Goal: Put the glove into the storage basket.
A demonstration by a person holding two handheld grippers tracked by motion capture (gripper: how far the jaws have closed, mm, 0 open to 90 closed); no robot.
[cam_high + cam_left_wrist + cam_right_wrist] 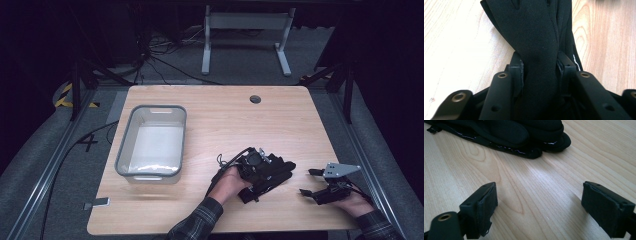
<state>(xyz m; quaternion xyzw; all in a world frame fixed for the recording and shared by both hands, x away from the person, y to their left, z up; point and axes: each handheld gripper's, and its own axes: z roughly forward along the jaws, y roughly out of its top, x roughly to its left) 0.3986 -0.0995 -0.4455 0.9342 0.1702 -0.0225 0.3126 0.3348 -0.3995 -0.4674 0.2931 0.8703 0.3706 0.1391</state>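
The pale wood-grain desk carries a grey-rimmed, translucent white plastic bin on its left half, standing empty. Near the front edge, right of the bin and well apart from it, lies a pair of black fabric gloves, one on the other.

The left hand-held gripper is on the gloves. Its own view shows the black cloth pinched between the two pads, so the grasp looks made.

The right hand-held gripper rests just to the right of the gloves with its jaws spread wide and nothing between them; the glove fingertips lie ahead of it.

The step in hand seems to be picking up the gloves. Next, I judge, comes a lift clear of the desk and a carry left to the bin, keeping both layers from slipping.
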